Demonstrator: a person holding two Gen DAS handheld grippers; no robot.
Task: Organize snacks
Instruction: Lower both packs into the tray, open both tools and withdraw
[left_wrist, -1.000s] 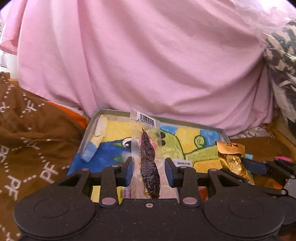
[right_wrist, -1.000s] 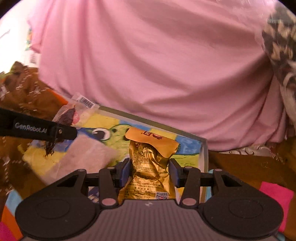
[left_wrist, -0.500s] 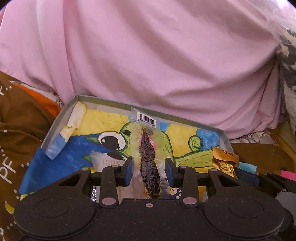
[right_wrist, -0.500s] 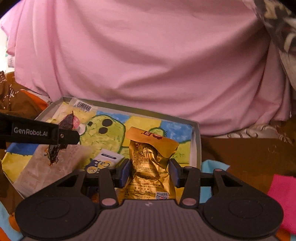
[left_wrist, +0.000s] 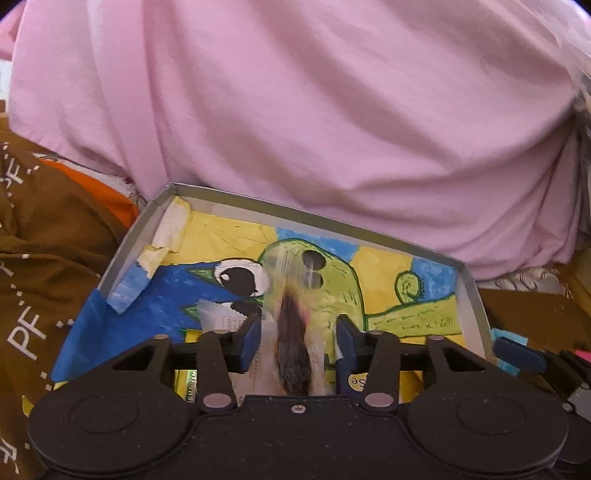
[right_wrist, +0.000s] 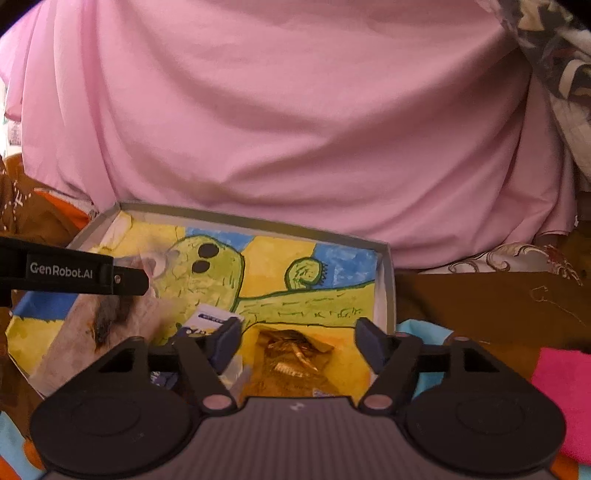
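A shallow grey box (left_wrist: 314, 218) lined with a yellow, blue and green cartoon drawing lies just ahead of both grippers. My left gripper (left_wrist: 297, 332) stands open over its near left part. A clear packet with a dark dried snack (left_wrist: 291, 354) is blurred between the fingers, with a gap at the right pad. From the right wrist, that packet (right_wrist: 103, 317) shows under the left gripper's finger (right_wrist: 125, 280). My right gripper (right_wrist: 299, 336) is wide open above a gold foil packet (right_wrist: 291, 365) lying in the box (right_wrist: 258, 221).
A small white and blue packet (right_wrist: 212, 317) and other wrappers (left_wrist: 218, 314) lie in the box. A large pink cloth (left_wrist: 295, 110) rises right behind it. Brown patterned fabric (left_wrist: 44, 258) is at the left, a magenta cloth (right_wrist: 565, 387) at the right.
Both grippers moved forward and down over the box. The right one opened and the gold packet dropped into the box. The left fingers spread and the clear packet is slipping down, blurred.
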